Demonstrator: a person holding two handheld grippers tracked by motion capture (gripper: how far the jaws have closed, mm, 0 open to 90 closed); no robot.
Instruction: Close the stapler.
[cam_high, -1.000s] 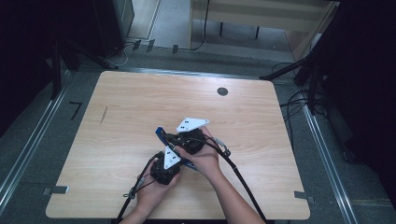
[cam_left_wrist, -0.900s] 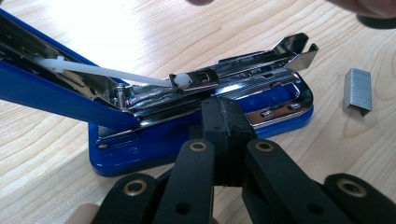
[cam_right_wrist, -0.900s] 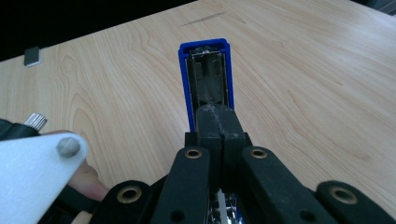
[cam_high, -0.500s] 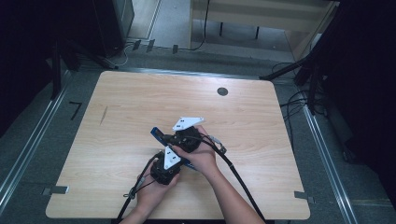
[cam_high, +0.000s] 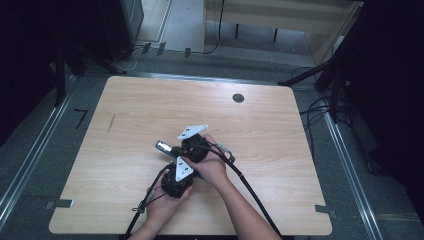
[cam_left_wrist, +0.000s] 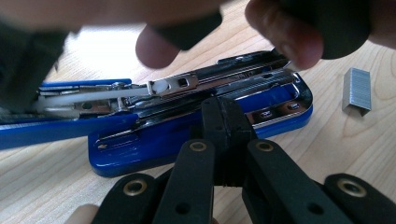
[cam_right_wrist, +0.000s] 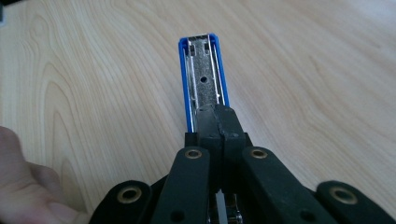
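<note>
Stapler cut off at the left edge of the left gripper view, its far end lost behind a dark blur. Fingers above it out of focus, cropped by the top edge. Contact between left claw and the blue base hidden by the closed jaws. In the right gripper view, rear of the stapler covered by the right claw; hand cropped at the lower left corner. From the high view, stapler mostly buried under hands, too small to read.
</note>
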